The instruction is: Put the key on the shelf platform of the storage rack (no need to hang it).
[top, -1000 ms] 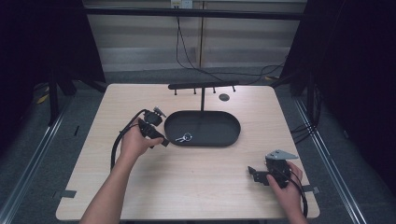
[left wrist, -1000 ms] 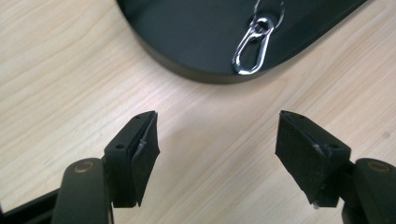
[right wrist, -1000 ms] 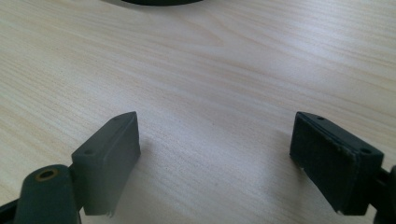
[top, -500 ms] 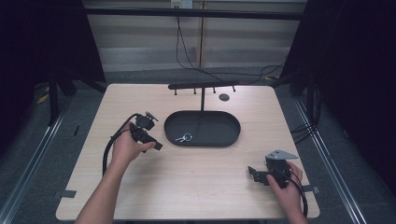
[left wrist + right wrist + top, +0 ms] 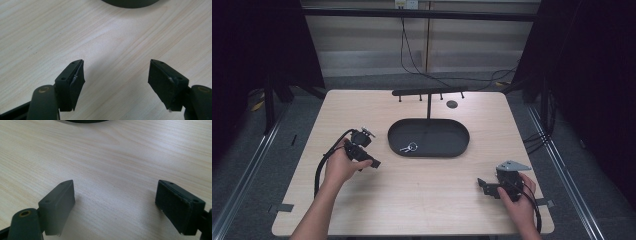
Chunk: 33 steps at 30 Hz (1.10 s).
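Black oval tray (image 5: pixel 447 150) holds 1 key ring with keys (image 5: pixel 408 147), near its left end; key details are too small to read. Left gripper (image 5: pixel 373 163), jaws spread and empty, sits just left of the tray. Right gripper (image 5: pixel 482 184), jaws likewise spread, rests well apart at the front right. Light wooden table (image 5: pixel 422 200); dark curtains surround it.

Counter (image 5: pixel 422 200): light wood-grain top, square, rounded corners. Small dark round disc (image 5: pixel 452 104) near the far edge, right of centre. Tape strips (image 5: pixel 283 207) at the near left and near right edges. Grey floor (image 5: pixel 272 150) with metal rails on both sides; black cables (image 5: pixel 412 55) trail behind.
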{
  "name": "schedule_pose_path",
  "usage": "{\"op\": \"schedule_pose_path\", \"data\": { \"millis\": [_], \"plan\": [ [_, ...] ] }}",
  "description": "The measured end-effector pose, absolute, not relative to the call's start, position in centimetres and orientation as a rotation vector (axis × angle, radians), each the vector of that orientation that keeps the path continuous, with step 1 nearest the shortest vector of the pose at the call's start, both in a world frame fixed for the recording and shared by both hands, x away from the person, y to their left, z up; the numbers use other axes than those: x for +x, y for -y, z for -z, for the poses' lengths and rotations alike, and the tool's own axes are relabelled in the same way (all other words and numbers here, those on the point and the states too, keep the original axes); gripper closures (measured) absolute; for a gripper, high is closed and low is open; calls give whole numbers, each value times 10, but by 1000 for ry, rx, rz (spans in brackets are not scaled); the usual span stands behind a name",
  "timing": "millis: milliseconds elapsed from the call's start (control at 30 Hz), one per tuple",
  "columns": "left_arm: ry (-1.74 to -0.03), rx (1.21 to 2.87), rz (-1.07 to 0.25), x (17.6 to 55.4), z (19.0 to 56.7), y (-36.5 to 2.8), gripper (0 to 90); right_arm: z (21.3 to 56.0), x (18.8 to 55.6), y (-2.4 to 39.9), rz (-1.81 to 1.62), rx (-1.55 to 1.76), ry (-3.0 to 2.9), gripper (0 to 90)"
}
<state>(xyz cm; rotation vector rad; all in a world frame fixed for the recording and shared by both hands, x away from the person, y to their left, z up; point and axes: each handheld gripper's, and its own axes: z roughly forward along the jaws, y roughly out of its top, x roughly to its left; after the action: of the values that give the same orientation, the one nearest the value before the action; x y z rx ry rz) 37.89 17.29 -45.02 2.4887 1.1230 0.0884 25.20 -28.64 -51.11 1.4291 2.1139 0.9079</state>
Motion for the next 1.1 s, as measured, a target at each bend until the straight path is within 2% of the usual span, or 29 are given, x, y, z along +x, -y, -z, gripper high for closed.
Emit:
{"op": "schedule_pose_path", "data": {
  "millis": [1100],
  "plan": [
    [-1093,2493,-129,346,473,-196,277,511,252,286,-908,1428,-2114,153]
  ]
}}
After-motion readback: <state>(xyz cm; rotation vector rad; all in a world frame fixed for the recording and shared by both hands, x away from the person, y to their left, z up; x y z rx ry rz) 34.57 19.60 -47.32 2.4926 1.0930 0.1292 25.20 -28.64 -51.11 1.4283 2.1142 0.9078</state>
